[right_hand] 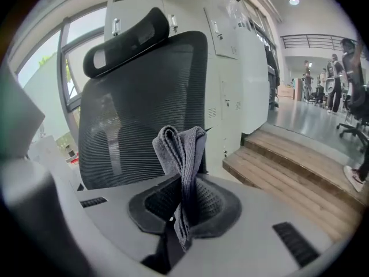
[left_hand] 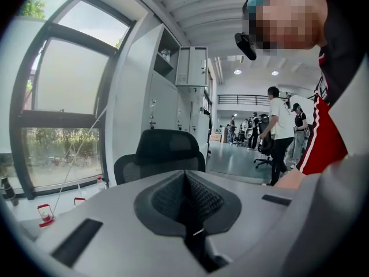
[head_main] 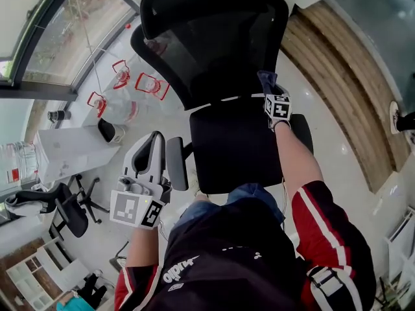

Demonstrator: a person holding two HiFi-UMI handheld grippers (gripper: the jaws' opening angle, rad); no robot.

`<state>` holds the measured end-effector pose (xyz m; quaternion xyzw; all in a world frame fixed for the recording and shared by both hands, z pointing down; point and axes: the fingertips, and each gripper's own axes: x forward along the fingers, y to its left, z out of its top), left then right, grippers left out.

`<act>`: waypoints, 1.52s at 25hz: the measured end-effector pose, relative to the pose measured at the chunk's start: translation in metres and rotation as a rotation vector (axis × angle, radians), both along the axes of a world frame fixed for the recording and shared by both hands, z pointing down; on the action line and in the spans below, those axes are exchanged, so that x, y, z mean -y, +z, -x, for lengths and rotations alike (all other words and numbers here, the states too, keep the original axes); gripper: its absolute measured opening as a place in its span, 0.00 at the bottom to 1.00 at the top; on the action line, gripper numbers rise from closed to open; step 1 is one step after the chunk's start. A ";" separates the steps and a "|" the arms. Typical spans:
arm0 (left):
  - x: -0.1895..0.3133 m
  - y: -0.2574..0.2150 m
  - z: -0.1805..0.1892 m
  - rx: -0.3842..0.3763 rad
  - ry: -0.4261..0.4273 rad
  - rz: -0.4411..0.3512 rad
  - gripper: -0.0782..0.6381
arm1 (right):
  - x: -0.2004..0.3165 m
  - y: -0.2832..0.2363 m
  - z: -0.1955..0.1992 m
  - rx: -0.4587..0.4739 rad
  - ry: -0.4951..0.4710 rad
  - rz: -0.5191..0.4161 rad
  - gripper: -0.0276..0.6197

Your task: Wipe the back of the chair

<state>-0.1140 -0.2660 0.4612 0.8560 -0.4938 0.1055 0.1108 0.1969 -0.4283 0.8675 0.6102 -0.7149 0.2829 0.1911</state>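
A black office chair stands before me, with its mesh back (head_main: 214,50), headrest (head_main: 194,2) and seat (head_main: 240,148). My right gripper (head_main: 268,91) is at the lower right of the back, shut on a folded grey cloth (head_main: 266,81). In the right gripper view the cloth (right_hand: 181,152) sticks up out of the gripper (right_hand: 183,206), just short of the mesh back (right_hand: 144,108). My left gripper (head_main: 154,141) is held low beside the chair's left armrest (head_main: 176,164), shut on nothing. The left gripper view has its jaws (left_hand: 185,198) together, and the chair (left_hand: 164,154) beyond.
A raised wooden step (head_main: 337,63) runs to the right of the chair. Water bottles with red handles (head_main: 149,86) stand on the floor by the window at left. Another office chair (head_main: 65,209) is at lower left. White cabinets (right_hand: 242,68) stand behind, and people (left_hand: 279,131) are far off.
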 end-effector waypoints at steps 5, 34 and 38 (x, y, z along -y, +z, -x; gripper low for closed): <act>0.003 0.002 -0.022 0.001 0.018 -0.011 0.14 | -0.009 0.005 -0.045 -0.051 0.034 0.018 0.14; -0.068 -0.055 0.017 -0.058 -0.038 -0.128 0.14 | -0.185 -0.306 0.062 0.055 -0.159 -0.420 0.14; -0.104 -0.066 0.027 -0.071 -0.025 -0.144 0.14 | -0.237 -0.376 0.118 0.067 -0.264 -0.491 0.14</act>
